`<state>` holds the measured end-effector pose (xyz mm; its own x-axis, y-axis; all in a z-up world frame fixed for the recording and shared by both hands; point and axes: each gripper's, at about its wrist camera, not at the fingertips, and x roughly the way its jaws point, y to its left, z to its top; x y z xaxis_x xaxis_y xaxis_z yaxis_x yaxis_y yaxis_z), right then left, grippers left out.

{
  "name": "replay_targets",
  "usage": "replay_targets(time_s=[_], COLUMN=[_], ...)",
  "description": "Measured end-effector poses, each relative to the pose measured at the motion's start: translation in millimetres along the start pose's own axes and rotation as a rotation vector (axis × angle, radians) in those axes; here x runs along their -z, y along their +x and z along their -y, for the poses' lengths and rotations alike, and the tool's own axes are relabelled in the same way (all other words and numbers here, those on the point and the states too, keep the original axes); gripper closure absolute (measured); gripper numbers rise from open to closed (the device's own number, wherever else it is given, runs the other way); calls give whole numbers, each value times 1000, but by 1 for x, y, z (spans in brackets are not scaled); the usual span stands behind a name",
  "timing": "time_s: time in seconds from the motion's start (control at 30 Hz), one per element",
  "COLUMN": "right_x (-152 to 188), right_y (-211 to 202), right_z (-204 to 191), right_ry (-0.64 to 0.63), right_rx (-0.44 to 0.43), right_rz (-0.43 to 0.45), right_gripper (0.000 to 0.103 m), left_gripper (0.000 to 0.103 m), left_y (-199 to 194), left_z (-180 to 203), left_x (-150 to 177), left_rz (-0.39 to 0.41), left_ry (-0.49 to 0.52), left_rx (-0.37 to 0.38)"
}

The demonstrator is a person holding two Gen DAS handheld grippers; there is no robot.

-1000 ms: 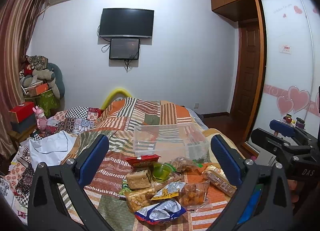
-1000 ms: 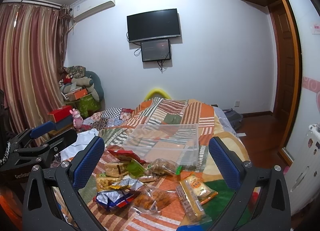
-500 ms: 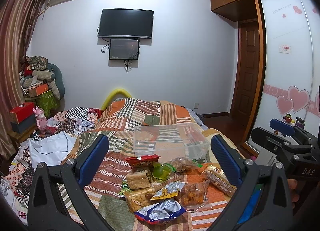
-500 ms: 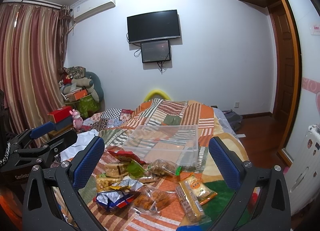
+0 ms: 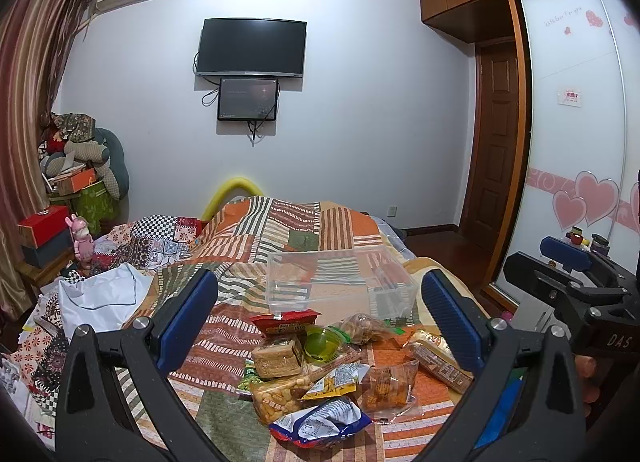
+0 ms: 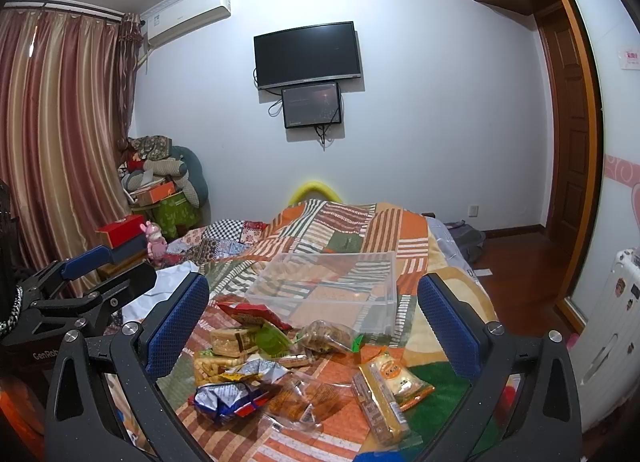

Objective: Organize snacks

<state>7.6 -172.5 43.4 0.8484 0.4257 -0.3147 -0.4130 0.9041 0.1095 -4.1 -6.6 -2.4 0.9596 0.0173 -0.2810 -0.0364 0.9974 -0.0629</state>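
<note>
Both the left tongs (image 5: 320,316) and right tongs (image 6: 314,312) are held spread above snack packets (image 5: 316,374) heaped before a clear bin (image 5: 340,282) on the bed (image 5: 296,230).

White letters "DAS" stand on the black right gripper (image 5: 568,262). "GenRob", cut off, stands on the left gripper (image 6: 108,266). Words on the snack bags (image 5: 320,374) are too small to read.

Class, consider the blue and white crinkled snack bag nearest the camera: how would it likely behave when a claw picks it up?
The blue and white snack bag looks crumpled and creased, so it is probably floppy and would deform when pinched. It seems light for its size. Its glossy film may slip, so a grip on a fold seems safer.
</note>
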Motion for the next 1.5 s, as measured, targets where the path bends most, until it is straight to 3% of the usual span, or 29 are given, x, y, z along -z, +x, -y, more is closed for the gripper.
replay_targets(time_s=[0.93, 1.03, 1.17, 1.3, 1.5], right_x=[9, 14, 25, 39, 64], right_y=[6, 11, 21, 29, 44], right_z=[5, 11, 24, 38, 59], right_ry=[8, 14, 21, 31, 50], right_rx=[-21, -19, -15, -8, 3], right_rz=[-40, -58, -136, -205, -325], right_gripper=[0, 2, 15, 25, 32], left_gripper=[2, 12, 23, 28, 28], left_y=[7, 13, 28, 46, 69], left_z=[-2, -5, -12, -19, -21], left_x=[0, 3, 12, 28, 60], left_rz=[-25, -58, -138, -242, -385], left_ry=[1, 3, -9, -17, -6], left_rx=[-8, -13, -4, 5, 8])
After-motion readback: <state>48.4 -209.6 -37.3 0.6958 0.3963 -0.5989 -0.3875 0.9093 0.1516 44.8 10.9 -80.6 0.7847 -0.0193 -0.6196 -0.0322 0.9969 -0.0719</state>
